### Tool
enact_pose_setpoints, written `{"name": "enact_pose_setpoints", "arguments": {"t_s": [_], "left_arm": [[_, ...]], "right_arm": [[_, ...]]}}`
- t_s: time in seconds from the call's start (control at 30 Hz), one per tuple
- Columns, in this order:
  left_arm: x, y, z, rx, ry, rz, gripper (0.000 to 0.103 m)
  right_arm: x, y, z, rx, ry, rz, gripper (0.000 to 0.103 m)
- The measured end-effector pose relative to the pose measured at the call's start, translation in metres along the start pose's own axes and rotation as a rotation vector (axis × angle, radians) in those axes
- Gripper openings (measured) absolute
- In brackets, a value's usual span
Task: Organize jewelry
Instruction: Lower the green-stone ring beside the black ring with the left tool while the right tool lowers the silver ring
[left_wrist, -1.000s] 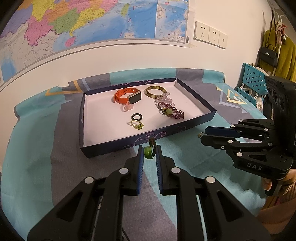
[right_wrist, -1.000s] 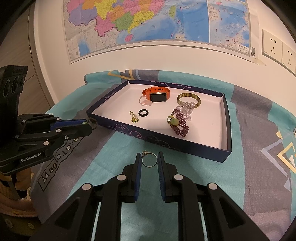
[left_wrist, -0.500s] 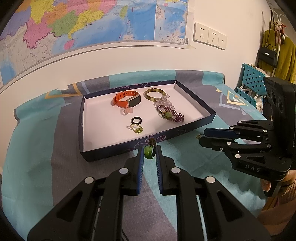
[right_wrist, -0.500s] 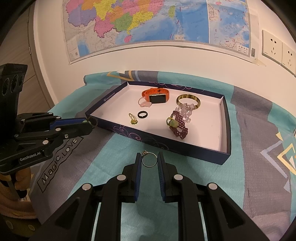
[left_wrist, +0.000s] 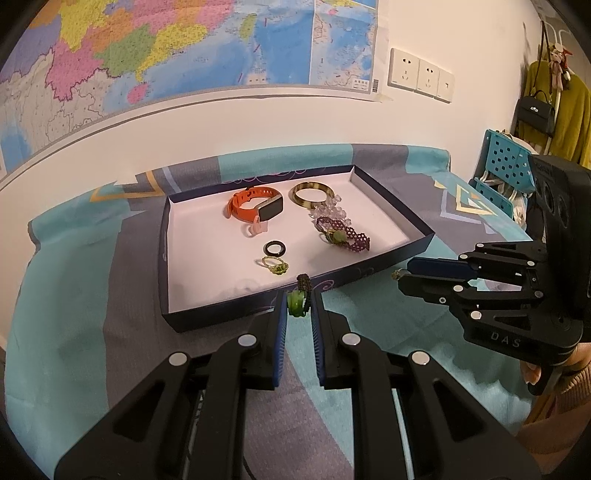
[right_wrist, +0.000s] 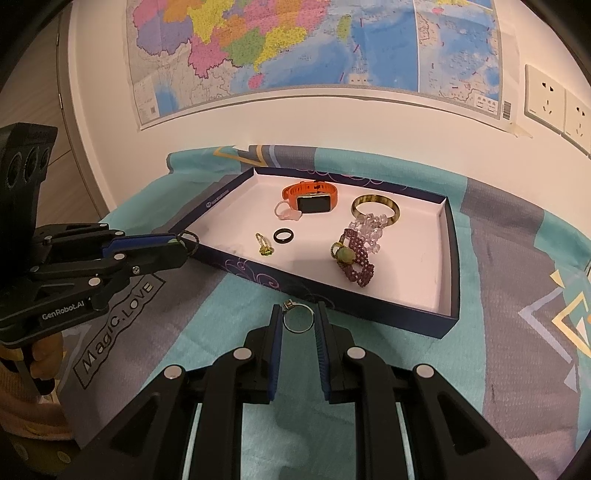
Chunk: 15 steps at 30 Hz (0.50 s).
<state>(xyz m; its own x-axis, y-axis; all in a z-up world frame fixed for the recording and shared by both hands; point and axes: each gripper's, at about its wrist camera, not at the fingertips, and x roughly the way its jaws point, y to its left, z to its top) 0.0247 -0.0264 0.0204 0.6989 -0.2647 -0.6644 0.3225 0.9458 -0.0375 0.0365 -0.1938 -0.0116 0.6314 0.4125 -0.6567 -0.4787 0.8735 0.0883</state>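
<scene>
Both pieces are lifted and ready to go into the tray (left_wrist: 391, 206). The left gripper (left_wrist: 298, 308) pinches a green-stone ring (left_wrist: 296, 303) just short of the near wall; the right gripper (right_wrist: 298, 320) pinches a thin silver ring (right_wrist: 297, 320). Next, I judge, each must clear that wall at 12 o'clock and drop on bare floor (the black ring (left_wrist: 274, 249) and beaded bracelet (right_wrist: 354, 260) crowd the middle). Teal cloth covers the surface (right_wrist: 517, 258).

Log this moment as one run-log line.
left gripper: shut on green bead ring | right gripper: shut on silver ring | both short of jewelry tray
</scene>
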Motion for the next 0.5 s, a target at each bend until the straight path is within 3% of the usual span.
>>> {"name": "enact_pose_setpoints", "arguments": {"t_s": [0.5], "left_arm": [[0.0026,0.0026,0.0098,0.003,-0.014,0.003,0.013]], "right_arm": [[0.0021,-0.0023,0.01,-0.007,-0.013,-0.005,0.016]]}}
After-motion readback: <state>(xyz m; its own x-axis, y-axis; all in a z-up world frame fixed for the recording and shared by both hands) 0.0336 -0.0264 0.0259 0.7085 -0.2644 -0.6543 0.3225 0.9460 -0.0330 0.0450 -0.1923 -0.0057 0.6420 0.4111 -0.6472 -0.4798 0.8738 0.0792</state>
